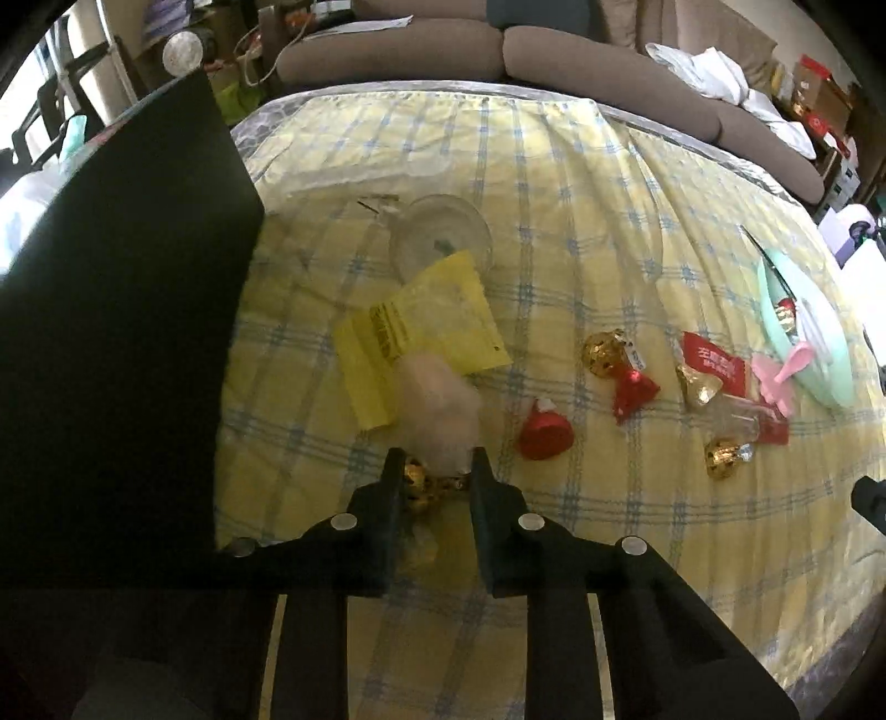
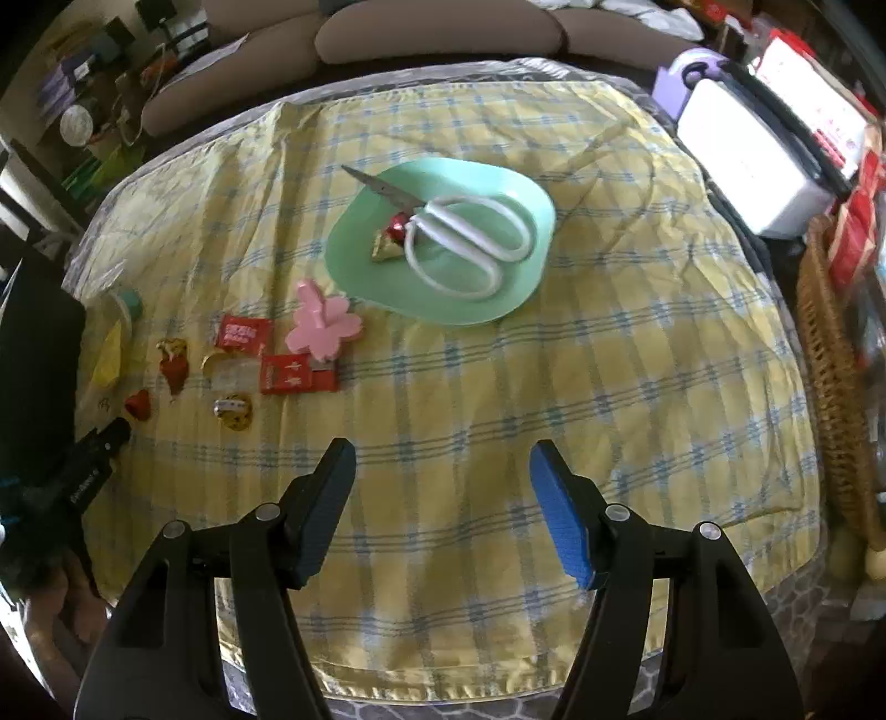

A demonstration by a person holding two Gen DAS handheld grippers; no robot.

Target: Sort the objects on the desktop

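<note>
In the left wrist view my left gripper point(image 1: 437, 465) points down at the yellow checked cloth point(image 1: 554, 183), shut on a gold-wrapped candy point(image 1: 423, 484) that has a pale crinkled wrapper tail sticking out past the tips. To the right lie a red candy point(image 1: 545, 432), more gold candies point(image 1: 603, 351) point(image 1: 722, 457), a red sachet point(image 1: 711, 360) and a pink flower clip point(image 1: 781, 376). My right gripper point(image 2: 443, 471) hovers open over bare cloth with nothing between its blue pads point(image 2: 559, 515). Beyond it sits a green plate point(image 2: 470, 302) holding white-handled scissors point(image 2: 465, 238) and one candy point(image 2: 390, 243).
A yellow packet point(image 1: 421, 327) leans on a clear glass bowl point(image 1: 440, 232). A black box point(image 1: 111, 332) fills the left side. At the right table edge stand a wicker basket point(image 2: 830, 360) and a white appliance point(image 2: 747, 149). A sofa point(image 1: 498, 50) runs behind the table.
</note>
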